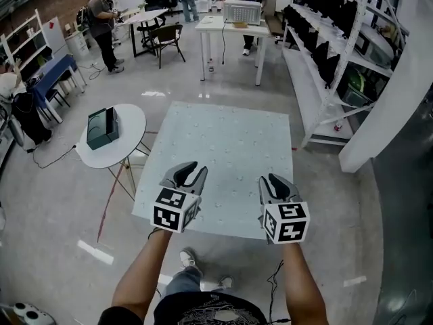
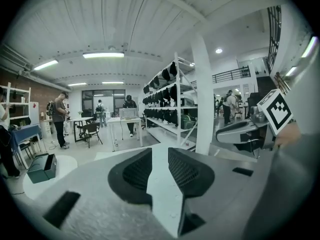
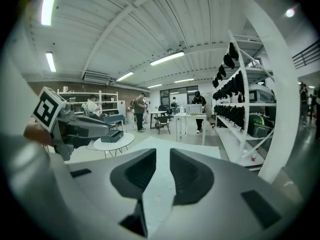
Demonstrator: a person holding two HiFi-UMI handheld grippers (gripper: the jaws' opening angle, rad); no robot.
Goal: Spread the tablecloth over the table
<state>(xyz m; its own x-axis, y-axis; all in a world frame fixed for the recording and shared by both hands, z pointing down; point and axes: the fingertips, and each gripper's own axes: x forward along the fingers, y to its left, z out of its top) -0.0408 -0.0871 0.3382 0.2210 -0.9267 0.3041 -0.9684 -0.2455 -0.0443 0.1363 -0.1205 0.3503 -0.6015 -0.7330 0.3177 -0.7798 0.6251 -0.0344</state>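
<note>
A pale mint tablecloth (image 1: pixel 223 161) with small dots lies flat over a square table, its edges hanging over the sides. Both grippers hover above its near edge, held by bare forearms. My left gripper (image 1: pixel 191 172) stands over the near-left part with its jaws a narrow gap apart and nothing between them; the left gripper view shows only cloth (image 2: pixel 156 159) through that gap. My right gripper (image 1: pixel 272 181) stands over the near-right part, likewise slightly apart and empty, with cloth (image 3: pixel 161 159) showing beyond its pads. Neither gripper touches the cloth.
A round white side table (image 1: pixel 128 124) with a dark green box (image 1: pixel 103 127) stands to the left. A white desk (image 1: pixel 230 26) is behind, a shelving rack (image 1: pixel 338 53) and a white column (image 1: pixel 399 100) at the right. People stand at the back.
</note>
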